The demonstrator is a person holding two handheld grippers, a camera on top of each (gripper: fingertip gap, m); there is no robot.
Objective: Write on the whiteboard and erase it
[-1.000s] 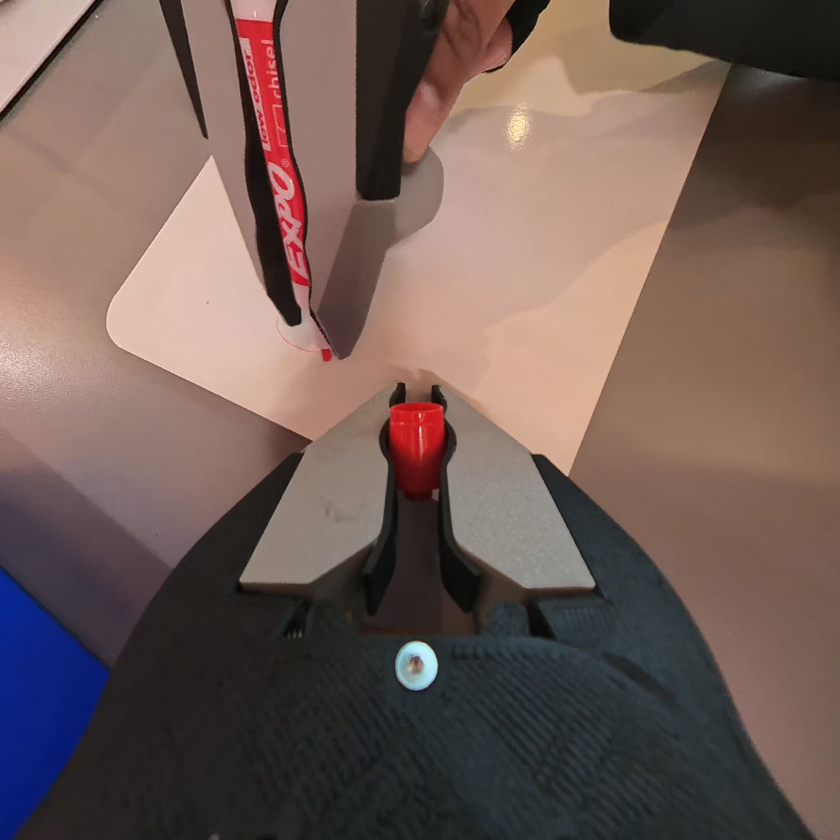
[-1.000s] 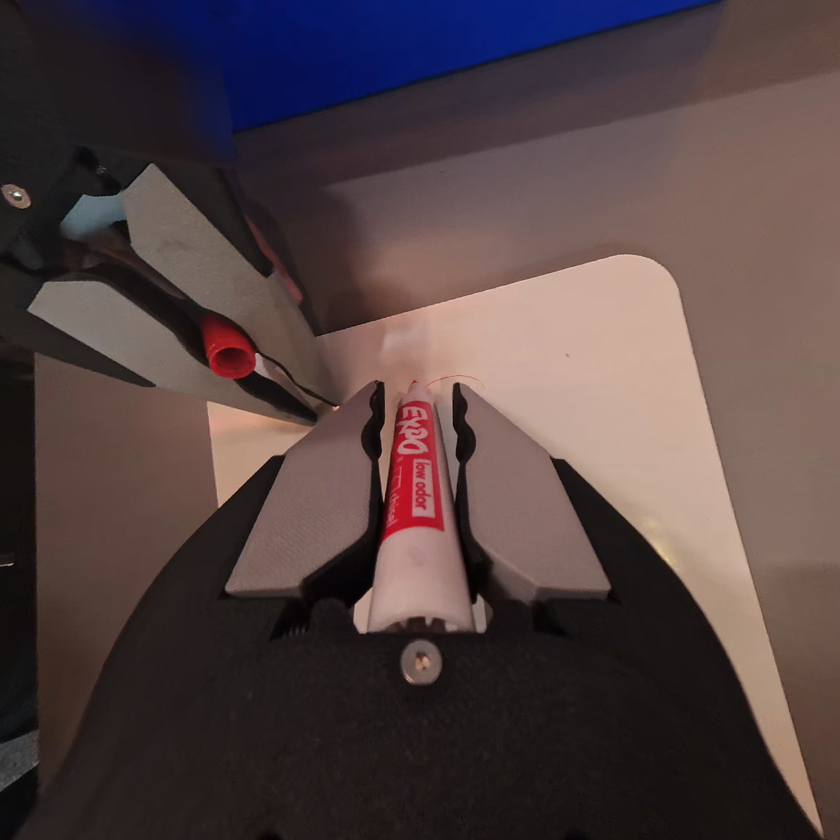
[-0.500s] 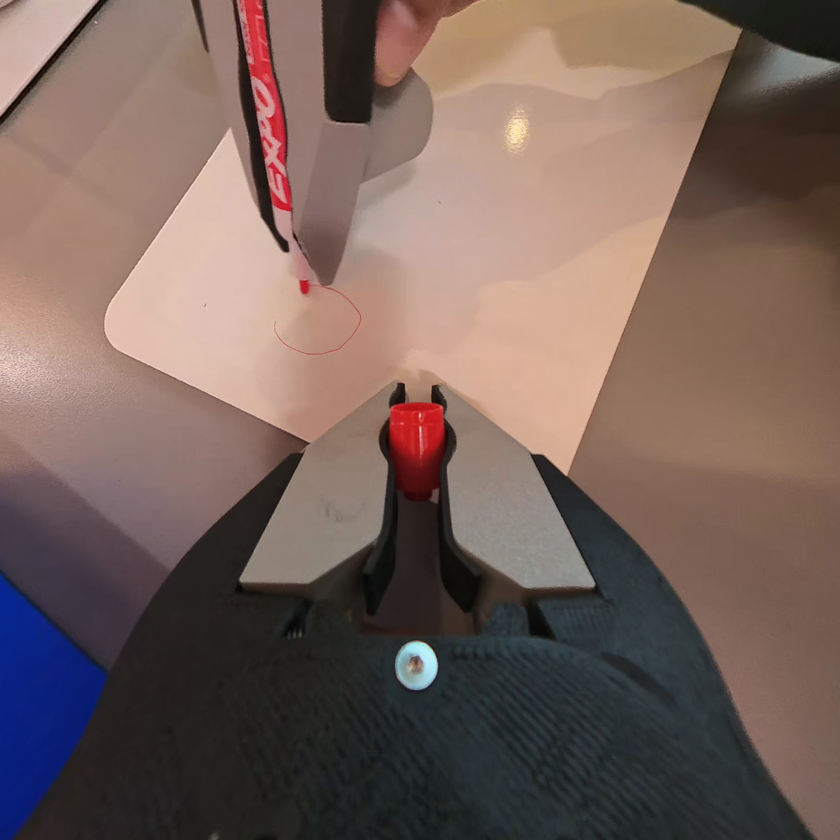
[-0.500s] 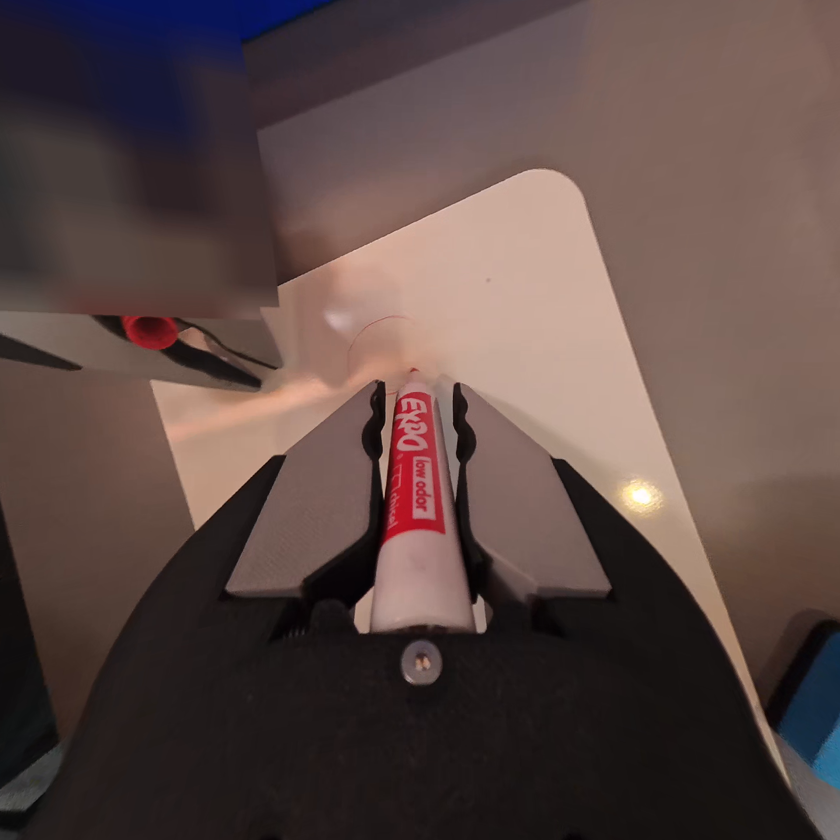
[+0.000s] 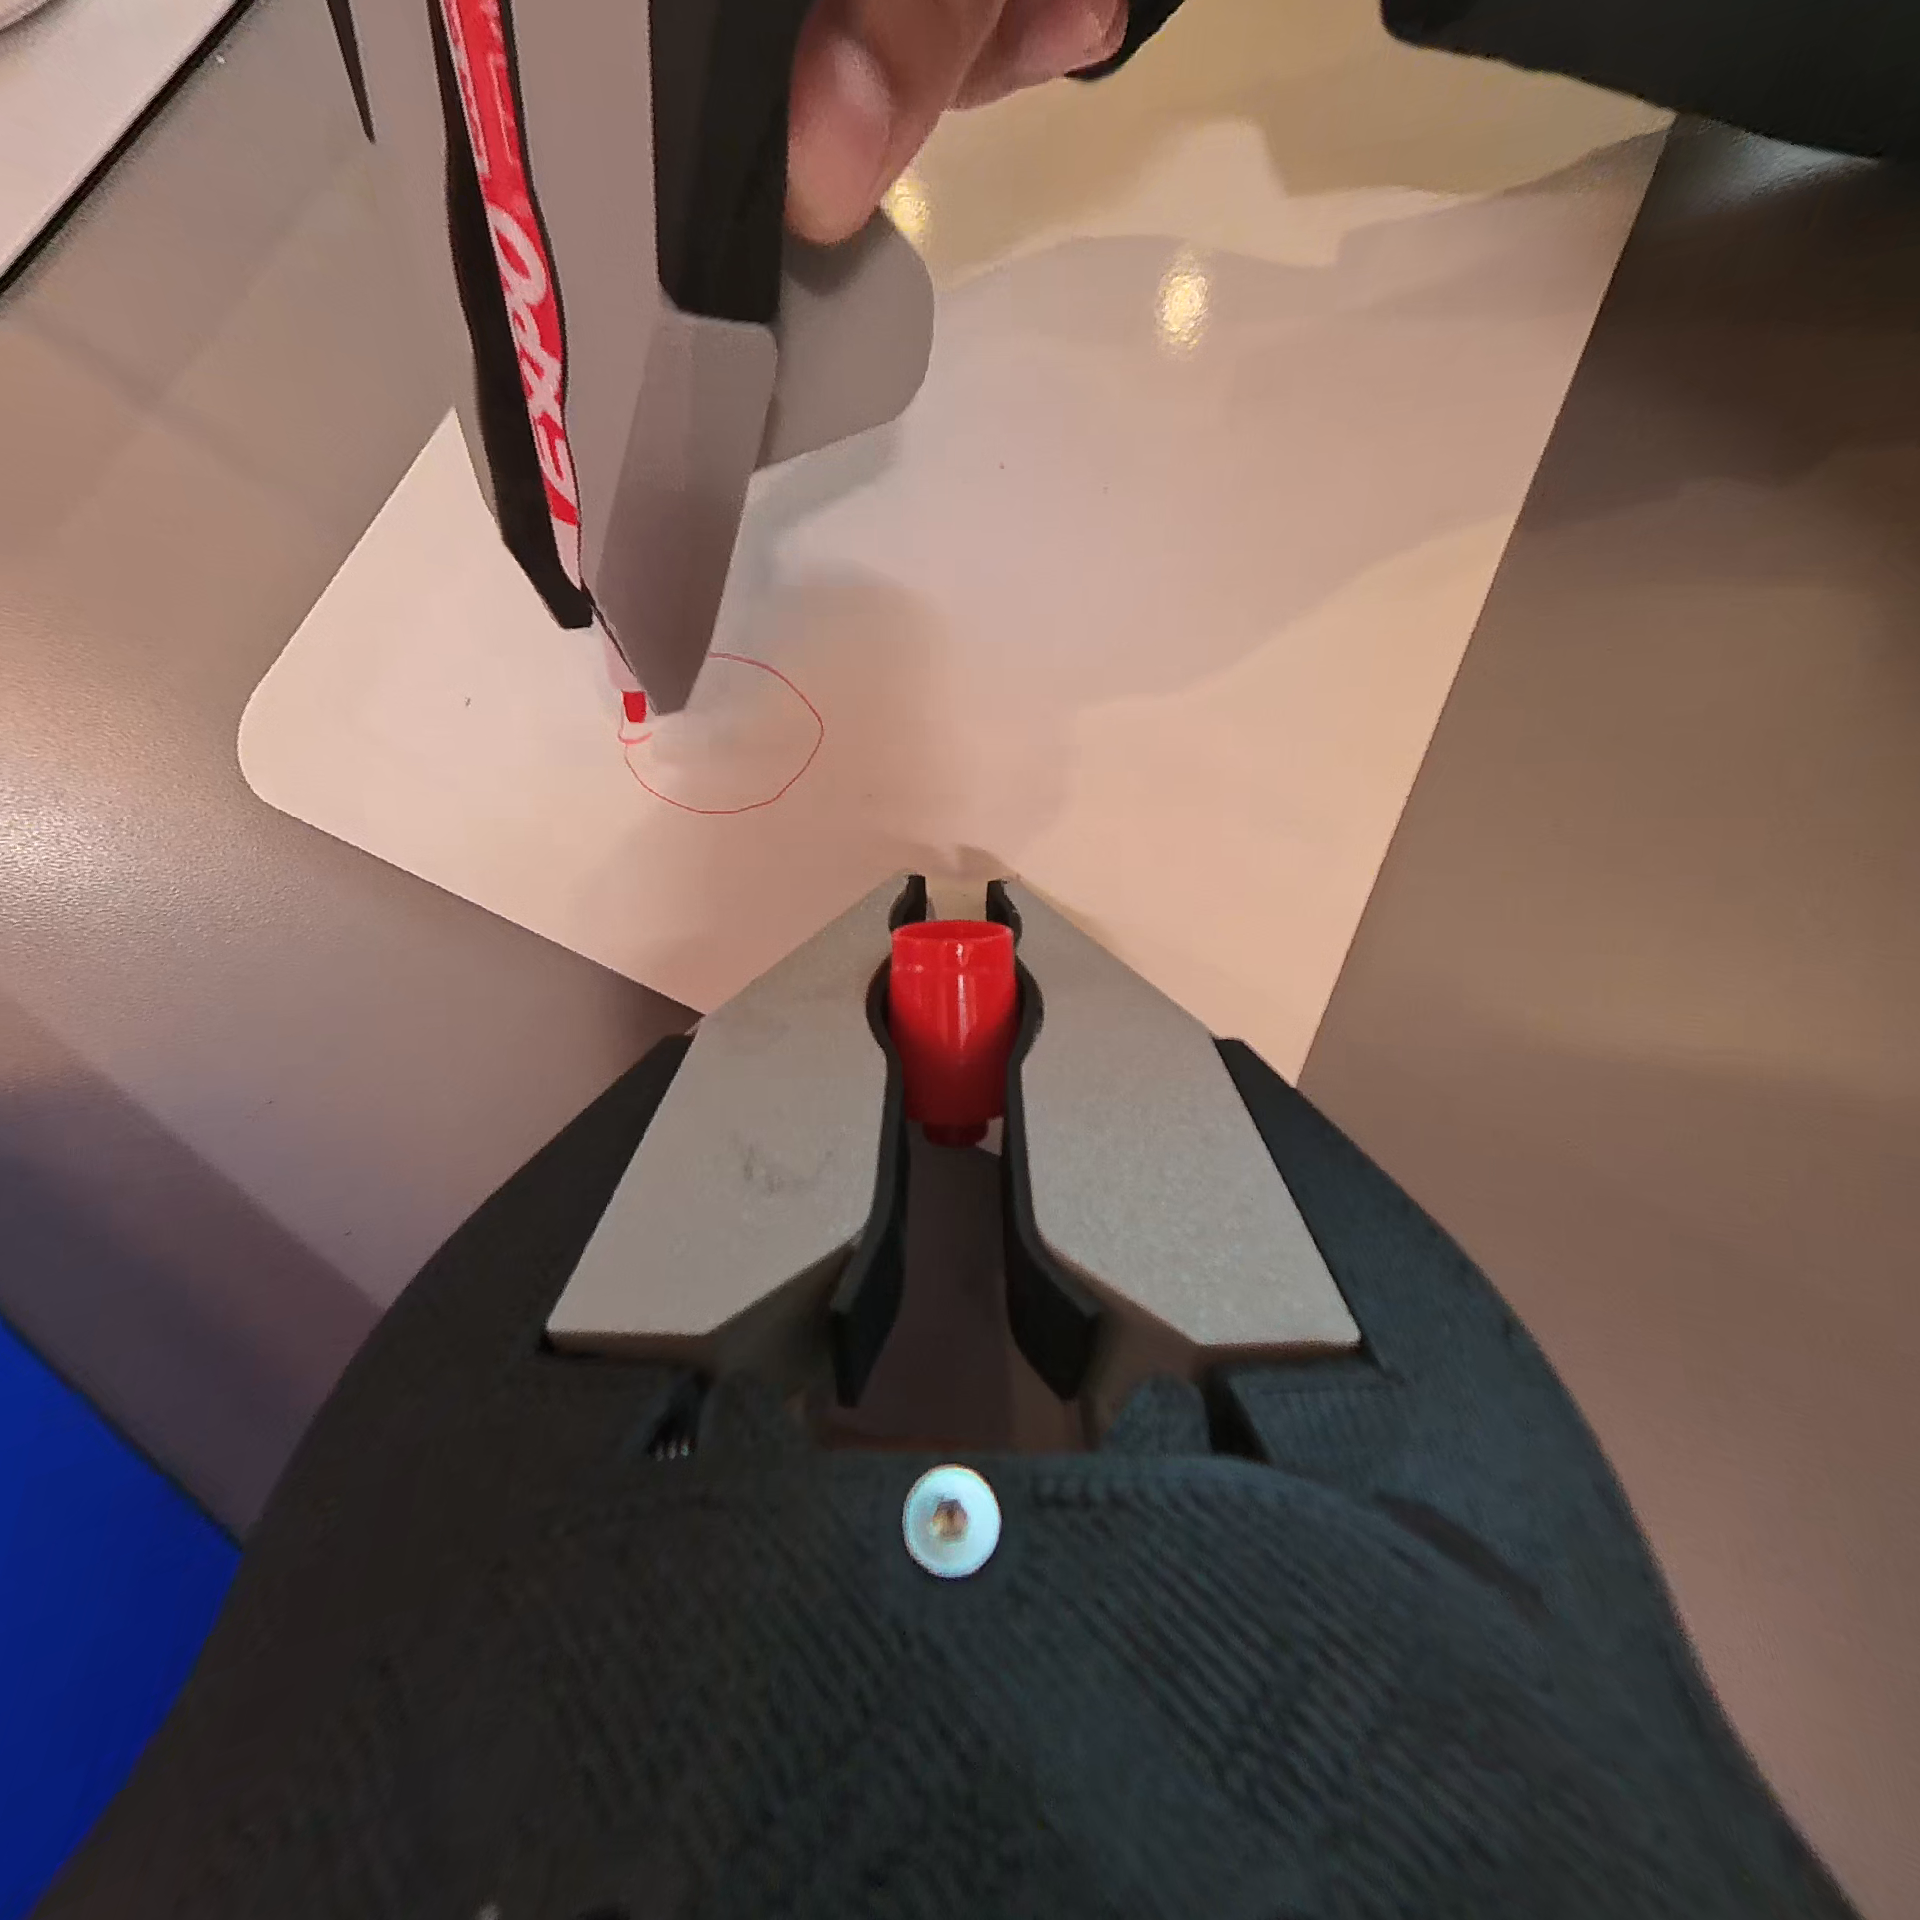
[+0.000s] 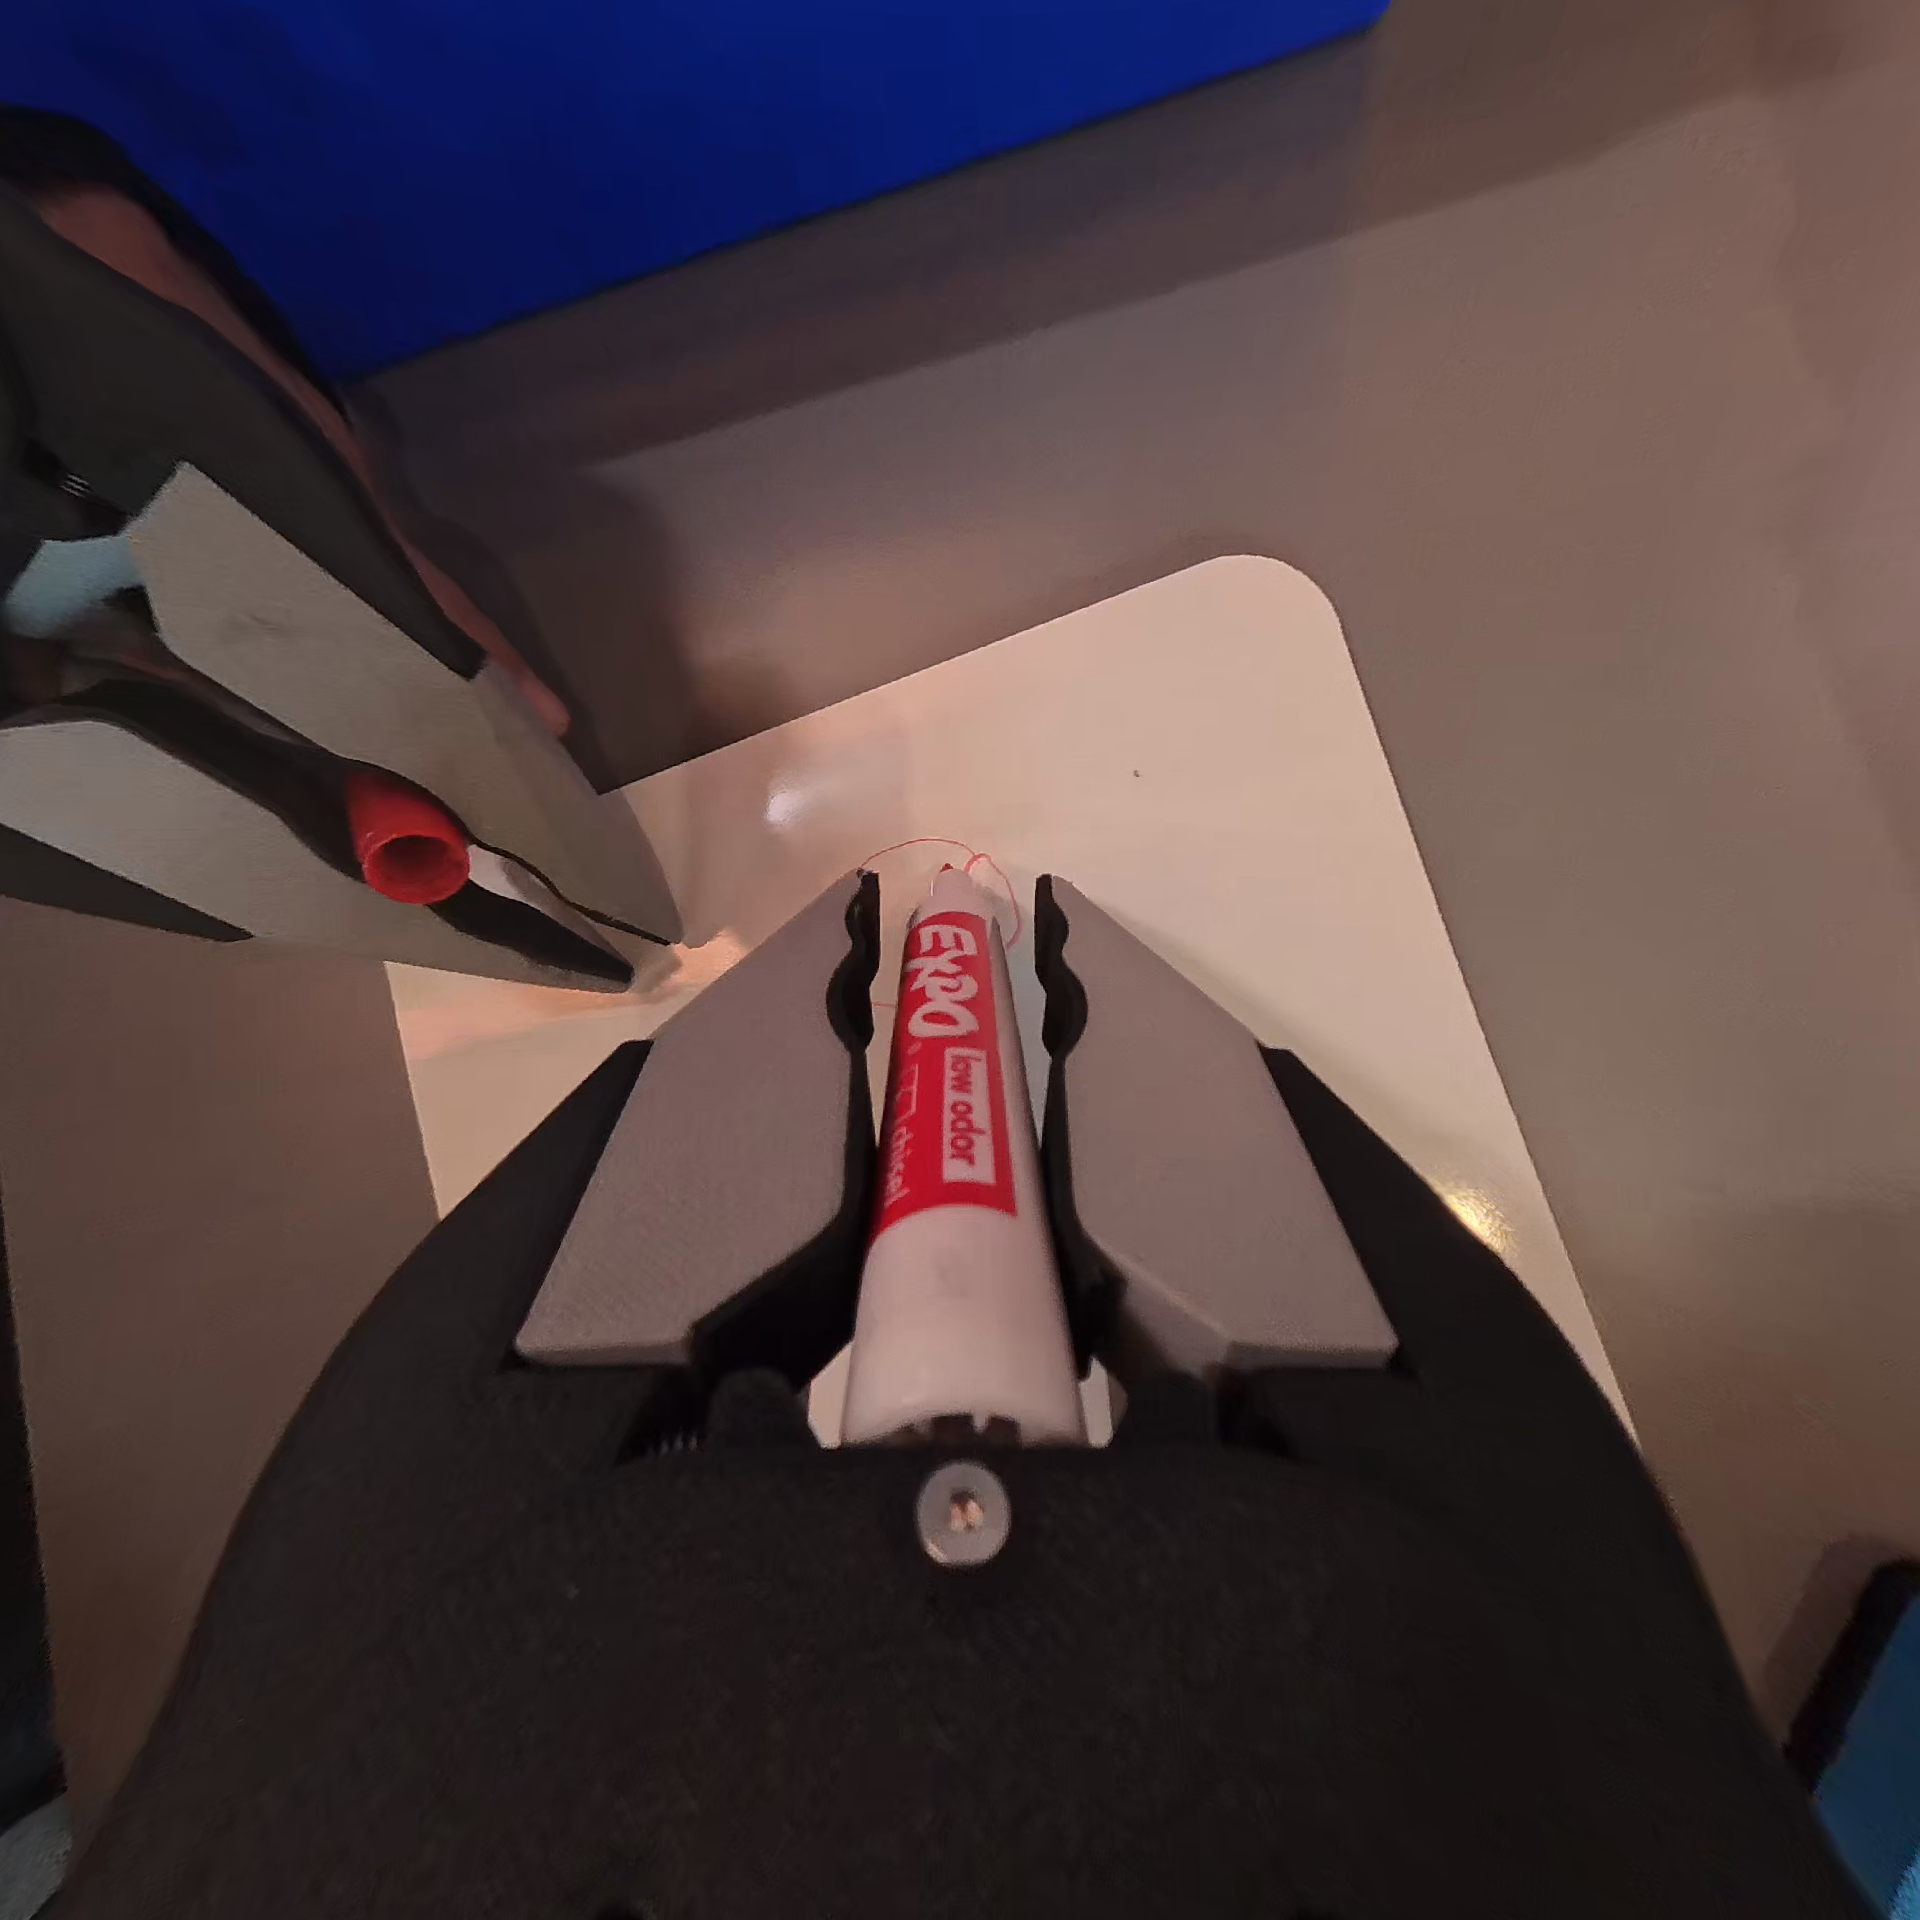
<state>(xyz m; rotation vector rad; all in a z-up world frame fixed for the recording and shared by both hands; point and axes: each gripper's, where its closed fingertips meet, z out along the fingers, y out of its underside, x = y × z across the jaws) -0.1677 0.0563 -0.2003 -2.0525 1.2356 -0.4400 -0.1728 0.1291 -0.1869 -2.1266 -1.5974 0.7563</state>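
Right gripper is pinching the red marker — tip on the whiteboard at the red loop (near its rounded corner). Left gripper clamps the red cap, hovering beside the loop.

Left wrist view: whiteboard lies on the table, filling 12 o'clock. Drawn loop sits at 11 o'clock on the board, near its corner. Marker comes down from 11 o'clock, tip at the loop's 9 o'clock edge. Cap sits between the left gripper fingers, dead centre, in front of the board edge. Right wrist view: left gripper at 10 o'clock, tips over the board's edge.
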